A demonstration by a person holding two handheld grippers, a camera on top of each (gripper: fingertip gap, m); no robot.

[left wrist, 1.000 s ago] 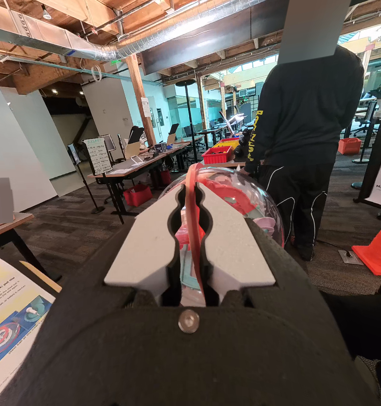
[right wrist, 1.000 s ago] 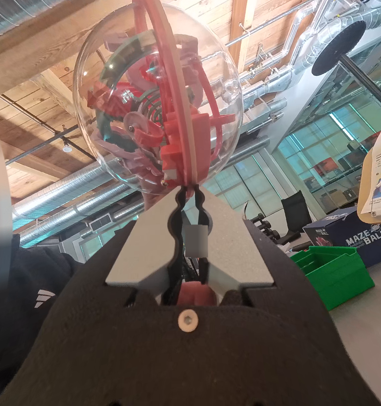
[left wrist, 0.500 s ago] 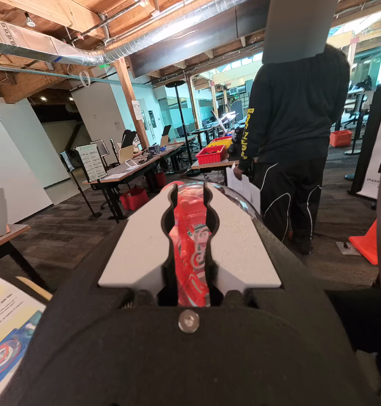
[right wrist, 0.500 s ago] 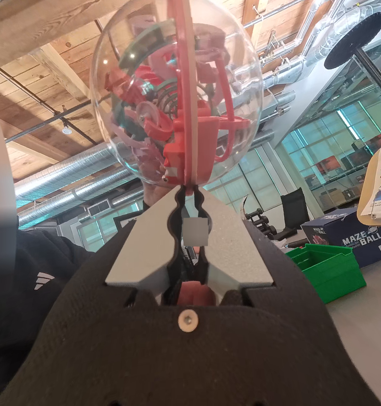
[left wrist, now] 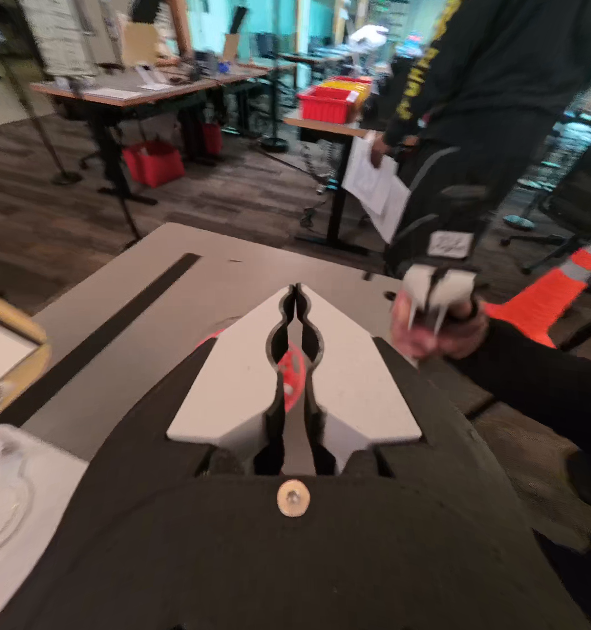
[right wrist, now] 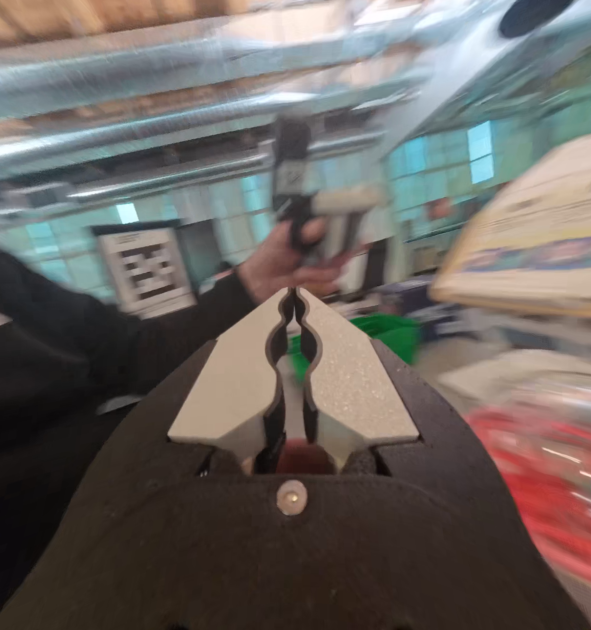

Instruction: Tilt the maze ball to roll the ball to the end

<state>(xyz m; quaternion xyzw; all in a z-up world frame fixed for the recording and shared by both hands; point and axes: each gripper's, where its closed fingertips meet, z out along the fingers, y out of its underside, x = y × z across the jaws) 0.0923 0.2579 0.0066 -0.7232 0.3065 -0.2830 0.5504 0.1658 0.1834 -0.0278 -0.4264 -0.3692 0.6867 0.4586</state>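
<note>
The left gripper (left wrist: 295, 286) hangs over a pale grey counter (left wrist: 171, 306), its two white wedge-shaped fingers (left wrist: 239, 375) pressed together at the tips with nothing between them. Below and behind those fingers, a slice of red plastic (left wrist: 291, 366) shows through the gap lower down, with a red edge also peeking out at the left of the fingers; it is most likely the clear plastic maze ball with red tracks inside, lying on the counter under the gripper, though only a sliver shows. A black strip (left wrist: 110, 334) runs diagonally across the counter. To the right a hand (left wrist: 437, 327) grips the other tool, whose white fingers point down. Beyond the counter stands a person in dark clothing (left wrist: 491, 85) carrying white sheets of paper (left wrist: 375, 184), with an orange traffic cone (left wrist: 556, 289) to the right and a red plastic bin (left wrist: 324, 105) on a far table.

The right wrist view is heavily smeared by motion. The right gripper (right wrist: 294, 289) also has its white fingers (right wrist: 355, 381) closed tip to tip on nothing. A blurred red and clear mass (right wrist: 543, 477) at the lower right edge may be the maze ball; I cannot tell for certain. A green plastic bin (right wrist: 386, 330) sits behind the fingertips, and a hand in a dark sleeve (right wrist: 273, 269) holds the other tool above.
</note>
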